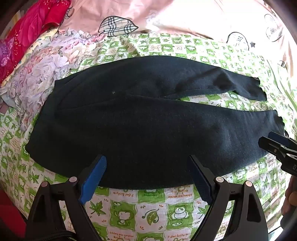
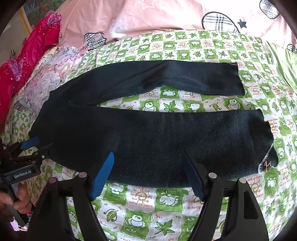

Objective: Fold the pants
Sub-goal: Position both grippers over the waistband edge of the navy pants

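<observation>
Surface: green-and-white checked cartoon bedsheet [image 1: 141, 205], pink pillows [image 1: 167, 16] behind.
Left wrist view: dark navy fleece pants [image 1: 141, 118] lie flat, long axis left-right, waist left, legs right; left gripper [image 1: 148, 176] spread wide, empty, at near edge.
Right wrist view: pants legs slightly parted; right gripper [image 2: 148, 170] splayed, empty.

Bare sheet [image 2: 141, 209] in front of pants [image 2: 167, 144] is free; floral bedding [image 1: 42, 70] crowds waistband end (left).
</observation>
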